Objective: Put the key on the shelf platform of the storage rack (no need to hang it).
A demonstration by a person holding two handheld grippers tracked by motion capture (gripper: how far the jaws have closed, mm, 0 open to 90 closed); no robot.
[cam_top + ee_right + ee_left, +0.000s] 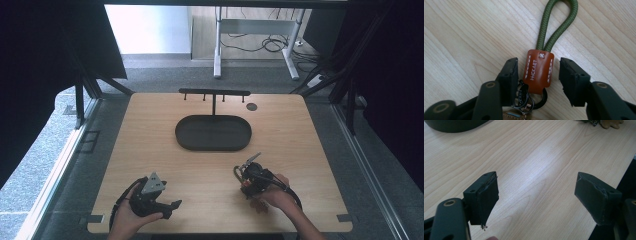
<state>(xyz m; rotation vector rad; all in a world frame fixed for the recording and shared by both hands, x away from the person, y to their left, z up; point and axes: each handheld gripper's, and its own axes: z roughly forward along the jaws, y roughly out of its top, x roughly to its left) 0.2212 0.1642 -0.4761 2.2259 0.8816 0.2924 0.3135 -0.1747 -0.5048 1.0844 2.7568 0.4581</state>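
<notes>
- Here, my wooden table (210, 165) carries a dark oval tray (213, 133) beneath a hook rack (214, 93).
- My left hand-held gripper (536, 197) is wide, empty.
- My right hand-held gripper (537, 75) straddles the keychain (538, 71), unclosed: light, floppy cord, so I'd pinch its stiff leather tab.

Dark oval tray (213, 133) mid-table (150, 150); T-shaped black rack (214, 93) just behind it.

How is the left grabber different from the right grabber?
The left gripper has only bare wooden table between its jaws; the right gripper straddles a keychain with a green cord loop. The left gripper's jaws stand wider apart than the right's. Both are open, with black jaws.
</notes>
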